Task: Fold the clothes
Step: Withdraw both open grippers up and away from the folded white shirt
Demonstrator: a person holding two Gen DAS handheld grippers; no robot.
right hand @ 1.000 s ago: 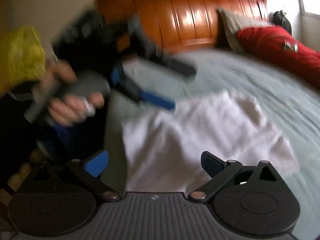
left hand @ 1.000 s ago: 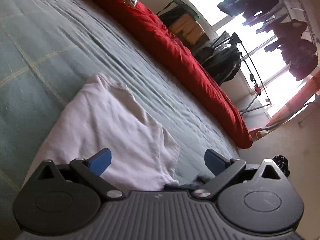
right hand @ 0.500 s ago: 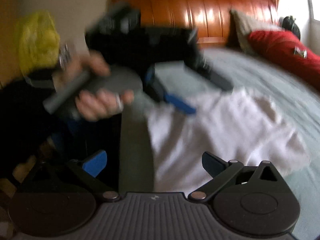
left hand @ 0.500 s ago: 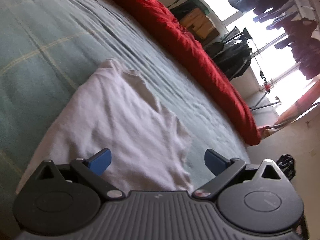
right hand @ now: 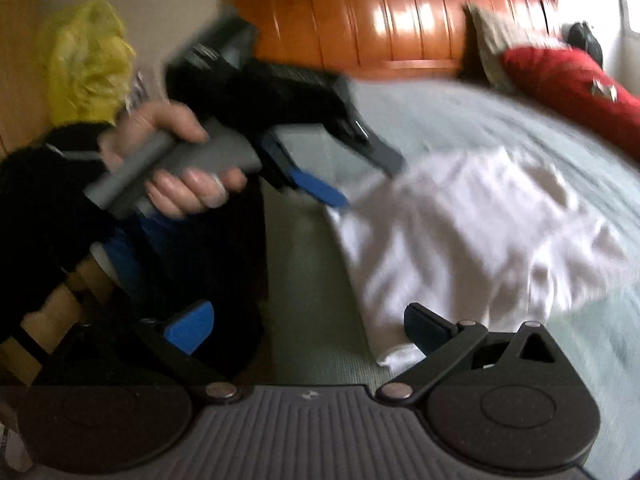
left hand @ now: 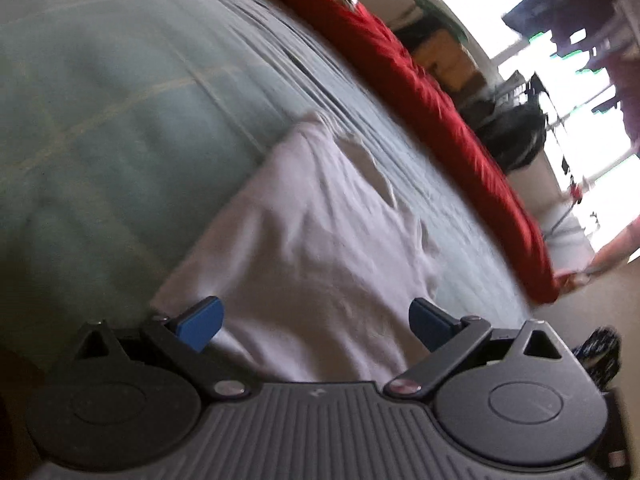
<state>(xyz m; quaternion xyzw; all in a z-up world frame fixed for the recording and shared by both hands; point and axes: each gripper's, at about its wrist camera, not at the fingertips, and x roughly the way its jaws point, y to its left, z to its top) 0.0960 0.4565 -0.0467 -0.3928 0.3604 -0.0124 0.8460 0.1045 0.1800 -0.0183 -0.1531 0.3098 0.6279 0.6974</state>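
Note:
A white garment (left hand: 320,248) lies crumpled on the pale green bedspread (left hand: 100,120). In the left wrist view my left gripper (left hand: 316,324) hangs open just over the garment's near edge, nothing between its blue pads. The right wrist view shows the same white garment (right hand: 472,232) ahead and to the right. My right gripper (right hand: 308,326) is open, its right finger (right hand: 424,328) beside the garment's near corner. The left gripper (right hand: 360,176) appears there too, held by a hand (right hand: 180,168), fingers spread at the garment's left edge.
A red duvet (left hand: 420,88) runs along the far side of the bed, with a wooden headboard (right hand: 400,12) and a grey pillow (right hand: 492,44) at its head. A yellow bag (right hand: 88,56) hangs at the left. Beyond the bed stand boxes, a clothes rack and bright windows.
The left gripper has swung down and right to the garment's left edge. The white garment has shifted nearer in both views. Both grippers stay open.

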